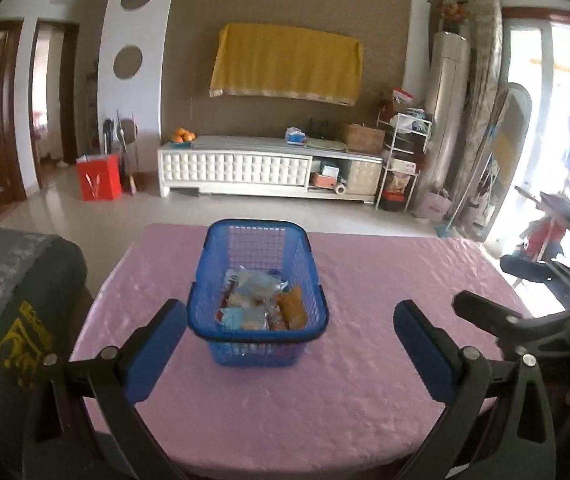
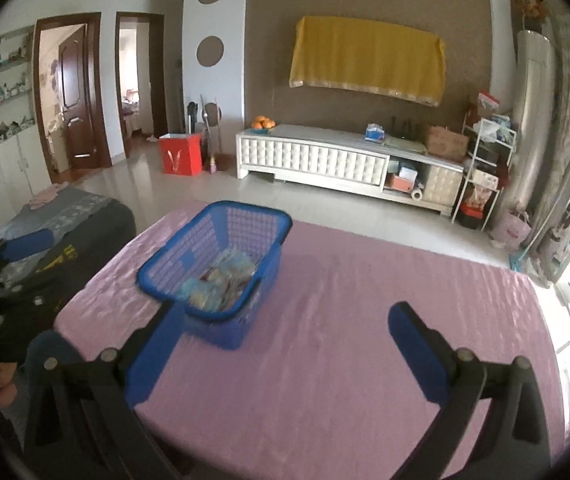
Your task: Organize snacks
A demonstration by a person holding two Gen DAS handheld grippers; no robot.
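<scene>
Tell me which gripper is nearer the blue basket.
Left. The left gripper straddles the blue basket's near end; the right gripper hangs open beside it.

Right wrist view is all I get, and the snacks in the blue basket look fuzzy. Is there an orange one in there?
Observer: Yes. The left wrist view shows an orange snack packet lying at the right side inside the blue plastic mesh basket, next to some pale blue packets.
Operator: Is the other claw holding anything?
Observer: No. The left claw is open and empty. The basket sits just ahead of it on the pink tablecloth.
</scene>
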